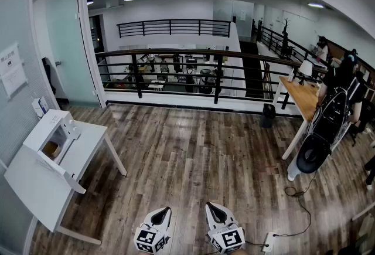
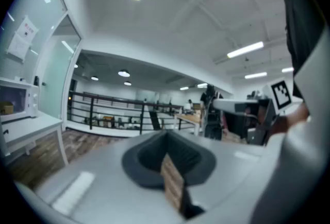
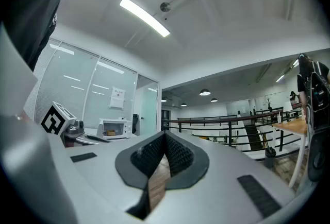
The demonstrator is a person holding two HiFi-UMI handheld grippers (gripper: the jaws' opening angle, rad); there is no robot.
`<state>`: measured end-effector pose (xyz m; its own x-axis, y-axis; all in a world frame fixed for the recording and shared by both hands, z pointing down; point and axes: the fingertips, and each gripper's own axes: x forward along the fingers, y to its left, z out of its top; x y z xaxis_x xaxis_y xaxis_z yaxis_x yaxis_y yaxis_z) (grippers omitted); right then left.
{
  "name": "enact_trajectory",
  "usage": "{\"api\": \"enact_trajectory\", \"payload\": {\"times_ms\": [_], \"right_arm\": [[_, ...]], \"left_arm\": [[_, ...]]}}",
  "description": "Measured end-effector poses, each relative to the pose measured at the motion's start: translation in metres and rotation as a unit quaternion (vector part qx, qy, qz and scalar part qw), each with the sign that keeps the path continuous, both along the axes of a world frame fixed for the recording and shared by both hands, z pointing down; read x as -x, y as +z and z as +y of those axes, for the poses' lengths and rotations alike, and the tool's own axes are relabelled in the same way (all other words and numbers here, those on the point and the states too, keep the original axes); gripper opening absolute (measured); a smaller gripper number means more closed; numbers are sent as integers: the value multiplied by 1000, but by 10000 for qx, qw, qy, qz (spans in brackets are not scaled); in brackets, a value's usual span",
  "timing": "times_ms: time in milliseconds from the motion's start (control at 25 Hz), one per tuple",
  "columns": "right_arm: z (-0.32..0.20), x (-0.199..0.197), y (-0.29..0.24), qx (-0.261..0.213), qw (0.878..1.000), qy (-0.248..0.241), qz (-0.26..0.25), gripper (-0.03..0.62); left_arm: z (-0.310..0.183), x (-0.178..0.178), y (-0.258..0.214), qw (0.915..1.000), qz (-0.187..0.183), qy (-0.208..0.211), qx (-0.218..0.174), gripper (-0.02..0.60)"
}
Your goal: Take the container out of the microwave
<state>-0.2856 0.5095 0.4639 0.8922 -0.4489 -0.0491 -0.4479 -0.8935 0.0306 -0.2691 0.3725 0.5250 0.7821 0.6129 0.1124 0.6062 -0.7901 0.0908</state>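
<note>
A white microwave point(image 1: 51, 136) stands with its door swung open on a white table point(image 1: 88, 145) at the left of the head view. A brownish container point(image 1: 51, 149) sits inside it. The microwave point(image 3: 116, 128) and the container point(image 3: 110, 133) show small and far off in the right gripper view, and the microwave point(image 2: 15, 102) sits at the left edge of the left gripper view. My left gripper point(image 1: 162, 213) and right gripper point(image 1: 213, 208) are held side by side at the bottom, well away from the table. Both are shut with nothing between their jaws.
A wood floor stretches between me and the table. A black railing point(image 1: 176, 72) runs across the far side. At the right stand a wooden desk point(image 1: 302, 95) and a person point(image 1: 337, 101). A cable and power strip point(image 1: 270, 241) lie on the floor by my right gripper.
</note>
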Motion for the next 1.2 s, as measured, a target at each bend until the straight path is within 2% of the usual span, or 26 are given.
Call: {"api": "enact_trajectory", "payload": {"times_ms": [280, 480, 680, 1040, 1200], "right_arm": [[-31, 0, -4, 62, 10000, -28, 30, -2], [-52, -1, -6, -50, 9999, 10, 95, -2], [-76, -4, -16, -282, 9994, -78, 178, -2], [-114, -1, -28, -135, 9993, -92, 323, -2], [-121, -15, -27, -124, 9993, -102, 326, -2]], "left_arm": [[-36, 1, -5, 9998, 72, -144, 77, 5], [-56, 4, -8, 9994, 233, -172, -179, 5], [-79, 1, -19, 9992, 359, -173, -92, 5], [-114, -7, -24, 9989, 425, -204, 12, 5], [-122, -20, -21, 9985, 476, -255, -9, 5]]}}
